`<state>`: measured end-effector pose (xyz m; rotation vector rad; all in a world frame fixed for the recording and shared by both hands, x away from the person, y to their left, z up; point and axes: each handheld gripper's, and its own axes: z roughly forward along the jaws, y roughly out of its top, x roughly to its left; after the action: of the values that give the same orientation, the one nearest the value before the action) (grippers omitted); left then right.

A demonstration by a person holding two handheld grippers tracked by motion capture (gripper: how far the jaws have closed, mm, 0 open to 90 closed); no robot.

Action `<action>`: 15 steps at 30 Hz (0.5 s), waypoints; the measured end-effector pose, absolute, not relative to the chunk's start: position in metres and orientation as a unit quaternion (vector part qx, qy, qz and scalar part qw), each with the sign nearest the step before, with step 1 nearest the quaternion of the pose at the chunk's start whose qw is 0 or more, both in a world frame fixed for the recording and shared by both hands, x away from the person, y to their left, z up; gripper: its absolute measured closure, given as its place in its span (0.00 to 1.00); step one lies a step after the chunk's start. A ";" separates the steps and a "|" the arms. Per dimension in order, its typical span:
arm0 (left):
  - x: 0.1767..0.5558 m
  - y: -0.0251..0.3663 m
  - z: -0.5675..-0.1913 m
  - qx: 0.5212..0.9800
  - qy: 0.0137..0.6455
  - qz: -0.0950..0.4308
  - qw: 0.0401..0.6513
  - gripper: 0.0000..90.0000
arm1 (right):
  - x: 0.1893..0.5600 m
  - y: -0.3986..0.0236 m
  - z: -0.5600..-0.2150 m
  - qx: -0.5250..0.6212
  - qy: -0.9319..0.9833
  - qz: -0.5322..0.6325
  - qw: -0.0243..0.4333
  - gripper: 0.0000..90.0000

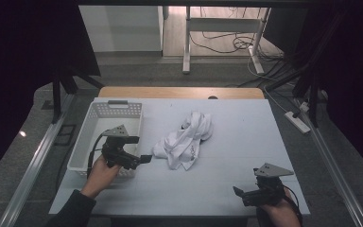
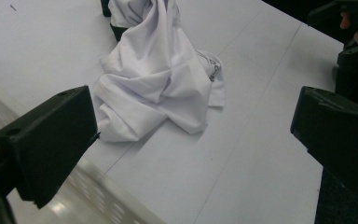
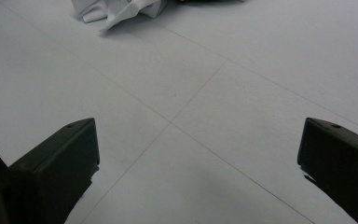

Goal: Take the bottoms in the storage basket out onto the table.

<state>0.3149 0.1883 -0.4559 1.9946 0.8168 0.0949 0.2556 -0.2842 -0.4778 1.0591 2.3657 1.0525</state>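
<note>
Lying crumpled, the white garment (image 1: 185, 139) bears dark, seemingly printed lettering.

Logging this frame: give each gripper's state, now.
Left gripper: open, empty, near the white shirt.
Right gripper: open, empty.

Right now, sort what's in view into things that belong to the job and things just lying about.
Belongs to the job:
crumpled white shirt
white basket
left gripper, jaws open, beside the shirt
right gripper, jaws open over bare table

Just lying about:
power strip on the floor
cables beyond the table
</note>
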 end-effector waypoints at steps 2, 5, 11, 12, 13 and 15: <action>0.313 0.190 -0.457 0.815 0.335 0.038 0.472 0.00 | 0.255 -0.284 -0.478 0.373 0.834 0.370 0.171 0.00; 0.309 0.191 -0.458 0.815 0.336 0.039 0.470 0.00 | 0.255 -0.284 -0.478 0.372 0.834 0.370 0.171 0.00; 0.302 0.197 -0.461 0.813 0.342 0.039 0.469 0.00 | 0.255 -0.284 -0.478 0.372 0.834 0.369 0.171 0.00; 0.301 0.197 -0.461 0.812 0.344 0.040 0.470 0.00 | 0.255 -0.284 -0.478 0.372 0.834 0.369 0.171 0.00; 0.300 0.198 -0.462 0.812 0.344 0.040 0.470 0.00 | 0.255 -0.284 -0.478 0.372 0.834 0.369 0.171 0.00; 0.297 0.199 -0.463 0.812 0.344 0.042 0.469 0.00 | 0.255 -0.284 -0.478 0.372 0.834 0.369 0.171 0.00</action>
<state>0.2974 0.1992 -0.4630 1.9916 0.8437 0.1024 0.2554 -0.2839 -0.4777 1.0557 2.3689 1.0476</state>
